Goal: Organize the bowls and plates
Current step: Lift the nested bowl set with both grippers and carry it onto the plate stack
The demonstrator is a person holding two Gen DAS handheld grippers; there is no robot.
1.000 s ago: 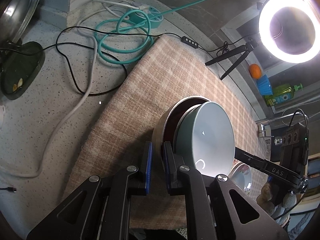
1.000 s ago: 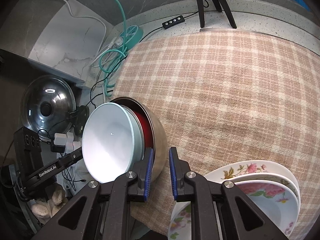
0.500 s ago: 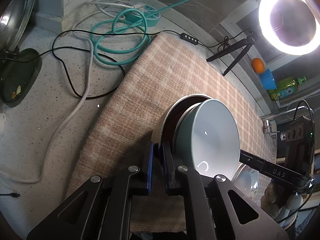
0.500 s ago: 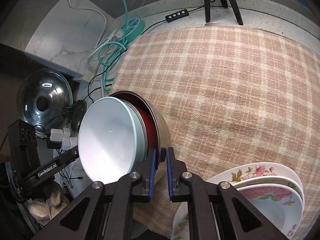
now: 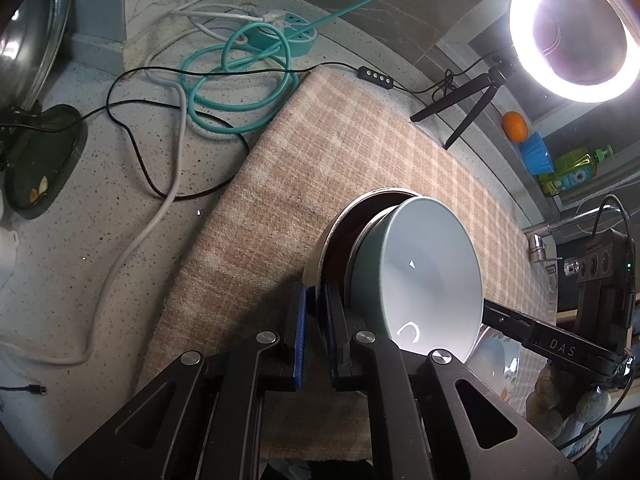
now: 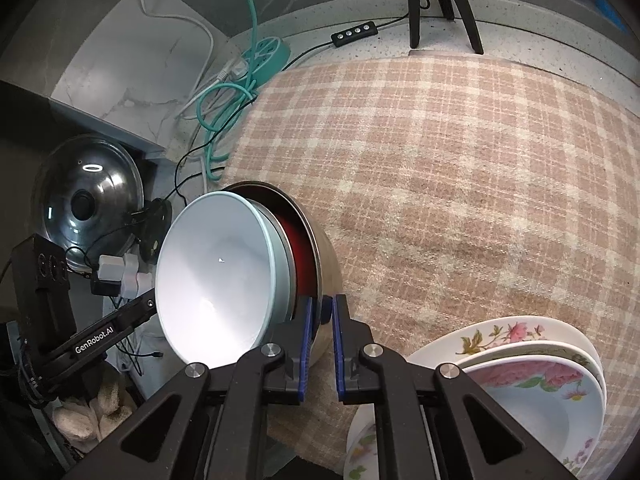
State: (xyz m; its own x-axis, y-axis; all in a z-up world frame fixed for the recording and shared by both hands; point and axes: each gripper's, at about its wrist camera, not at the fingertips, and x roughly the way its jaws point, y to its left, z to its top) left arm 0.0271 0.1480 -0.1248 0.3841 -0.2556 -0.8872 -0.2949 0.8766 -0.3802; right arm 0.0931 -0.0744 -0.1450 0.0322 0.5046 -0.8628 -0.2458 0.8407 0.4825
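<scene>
Left wrist view: the left gripper (image 5: pixel 316 312) has its jaws pinching the rim of the steel bowl (image 5: pixel 320 256), which carries a red bowl (image 5: pixel 340 240) and a pale bowl (image 5: pixel 424 276) nested inside. The stack sits tilted near the front edge of the plaid cloth (image 5: pixel 340 152) that covers the surface. I judge the step in hand to be a two-handed carry of the nested bowls. The next move calls for both hands to travel together and level, or the pale bowl may slide out. Along the cloth's left edge lie teal cord (image 5: pixel 240 80) loops and a white cable (image 5: pixel 160 208); a tripod (image 5: pixel 460 108) stands at the far edge under a ring light (image 5: pixel 572 28).

Right wrist view: the right gripper (image 6: pixel 321 320) likewise pinches the steel bowl's rim on the opposite side, jaws drawn close on it. Floral plates (image 6: pixel 520 360) are stacked at the cloth's near right corner, close beside the gripper, the likeliest thing to bump. The middle of the cloth offers room. A pot lid (image 6: pixel 88 188) leans off the left edge.
</scene>
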